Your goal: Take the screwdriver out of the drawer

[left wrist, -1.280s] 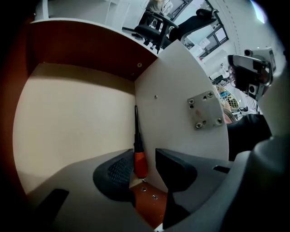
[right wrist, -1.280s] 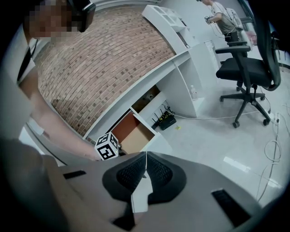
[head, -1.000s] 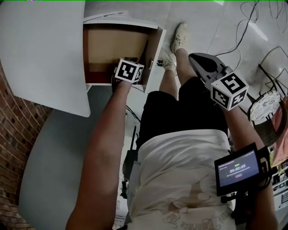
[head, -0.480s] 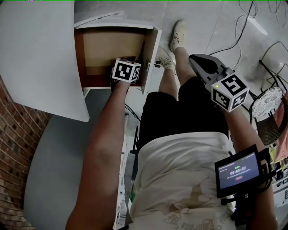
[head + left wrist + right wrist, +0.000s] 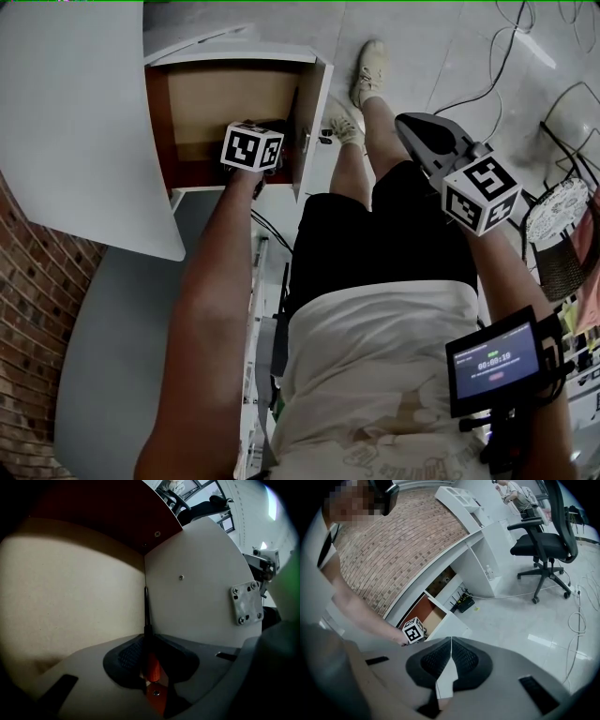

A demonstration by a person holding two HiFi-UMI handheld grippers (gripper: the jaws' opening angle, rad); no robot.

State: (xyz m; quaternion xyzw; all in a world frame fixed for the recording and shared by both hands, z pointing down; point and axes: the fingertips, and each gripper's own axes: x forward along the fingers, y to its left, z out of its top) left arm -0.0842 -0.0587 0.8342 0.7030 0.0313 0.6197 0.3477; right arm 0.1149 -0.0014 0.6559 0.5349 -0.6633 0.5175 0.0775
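Observation:
The screwdriver (image 5: 152, 666) has an orange handle and a dark shaft. It lies along the drawer's white right wall (image 5: 197, 597), on the tan bottom. My left gripper (image 5: 148, 639) reaches down into the open drawer (image 5: 311, 112). Its jaws have just been closing and the pads now press the orange handle from both sides. In the head view only the marker cube of the left gripper (image 5: 251, 148) shows, and the screwdriver is hidden under it. My right gripper (image 5: 412, 127) hangs over the person's leg, away from the drawer. The right gripper (image 5: 451, 641) is shut with nothing in it.
A white desk top (image 5: 75, 112) overhangs the drawer's left side, with a brick wall (image 5: 28, 309) below it. The person's feet (image 5: 370, 75) stand just right of the drawer. Cables (image 5: 497, 56) lie on the floor. A black office chair (image 5: 543, 541) stands farther off.
The head view has drifted a little, so the drawer sits further left in the picture. The left gripper's cube stays in the drawer's right front corner. The right gripper has held still.

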